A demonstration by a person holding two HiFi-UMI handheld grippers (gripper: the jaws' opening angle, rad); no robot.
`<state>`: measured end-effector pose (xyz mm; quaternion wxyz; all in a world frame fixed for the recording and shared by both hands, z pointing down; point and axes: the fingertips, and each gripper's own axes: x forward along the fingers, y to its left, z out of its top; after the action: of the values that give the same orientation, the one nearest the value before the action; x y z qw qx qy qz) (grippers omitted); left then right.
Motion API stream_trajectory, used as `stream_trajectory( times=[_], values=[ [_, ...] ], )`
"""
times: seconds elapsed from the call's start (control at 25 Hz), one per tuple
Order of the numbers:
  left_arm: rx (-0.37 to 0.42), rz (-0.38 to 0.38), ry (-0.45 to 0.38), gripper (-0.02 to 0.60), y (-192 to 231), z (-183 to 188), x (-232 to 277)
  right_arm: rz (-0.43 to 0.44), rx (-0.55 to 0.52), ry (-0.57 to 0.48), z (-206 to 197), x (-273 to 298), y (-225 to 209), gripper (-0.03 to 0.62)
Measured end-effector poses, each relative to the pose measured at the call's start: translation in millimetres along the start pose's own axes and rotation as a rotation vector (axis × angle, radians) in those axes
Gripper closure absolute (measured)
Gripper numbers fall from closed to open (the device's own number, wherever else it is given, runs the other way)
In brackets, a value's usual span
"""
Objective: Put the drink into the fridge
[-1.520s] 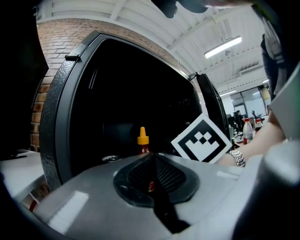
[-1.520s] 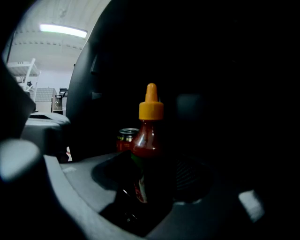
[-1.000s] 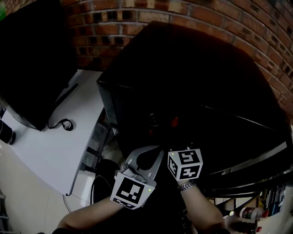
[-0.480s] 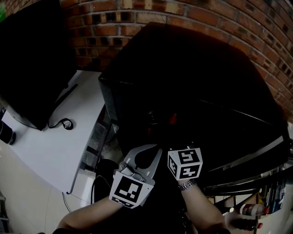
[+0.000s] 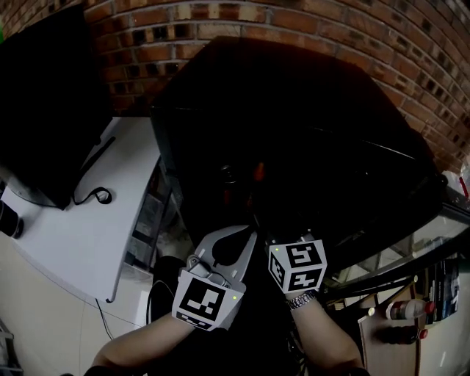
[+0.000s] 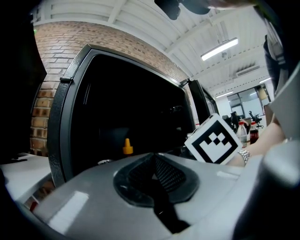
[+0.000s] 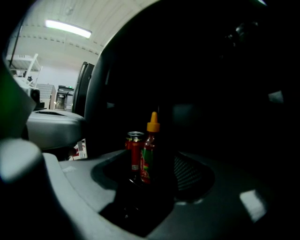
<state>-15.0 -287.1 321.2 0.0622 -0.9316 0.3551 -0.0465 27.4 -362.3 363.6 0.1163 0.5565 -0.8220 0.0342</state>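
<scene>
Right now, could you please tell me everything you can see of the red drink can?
The red metal drink can has a silver top and stands upright inside the dark open fridge, just left of a red sauce bottle with a yellow cap; whether they touch is unclear. Nothing grips it.

You face the fridge (image 5: 294, 110), and the brick wall (image 5: 220, 22) is behind it.
The bench (image 5: 81, 235) lies to the left of the fridge. It carries a screen (image 5: 44, 110) at its far left edge and a cable (image 5: 99, 197) before the screen. Inside the fridge the can (image 7: 134, 150) stands just to the left of the sauce bottle (image 7: 149, 150). The fridge's door (image 5: 411, 253) hangs to the right. Your left gripper (image 5: 244, 236) and right gripper (image 7: 140, 197) are side by side before the opening.
</scene>
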Motion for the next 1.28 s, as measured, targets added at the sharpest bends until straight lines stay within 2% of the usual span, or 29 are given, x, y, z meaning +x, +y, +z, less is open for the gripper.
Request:
stream_trajectory(
  times=[0.44,0.72,1.0,1.16,1.28],
  values=[
    [0.023,-0.102,-0.037,0.578,-64.4,21.4,-27.6,-0.120,0.021,-0.016,-10.8,-98.0,-1.9,0.316],
    [0.012,-0.162,-0.066,0.578,-109.1,32.8,-42.1,-0.183,0.014,-0.016,-15.9,-159.5,-0.7,0.316],
    [-0.023,-0.258,-0.094,0.578,-178.6,44.8,-42.9,-0.292,0.017,0.005,-35.5,-240.3,-21.0,0.316],
    [-0.005,-0.327,-0.094,0.578,-220.7,47.2,-43.4,-0.360,0.030,0.013,-48.2,-287.9,-33.8,0.316],
    [-0.031,-0.369,-0.104,0.578,-254.2,55.1,-44.2,-0.417,0.046,0.021,-60.9,-325.6,-43.3,0.316]
  ],
)
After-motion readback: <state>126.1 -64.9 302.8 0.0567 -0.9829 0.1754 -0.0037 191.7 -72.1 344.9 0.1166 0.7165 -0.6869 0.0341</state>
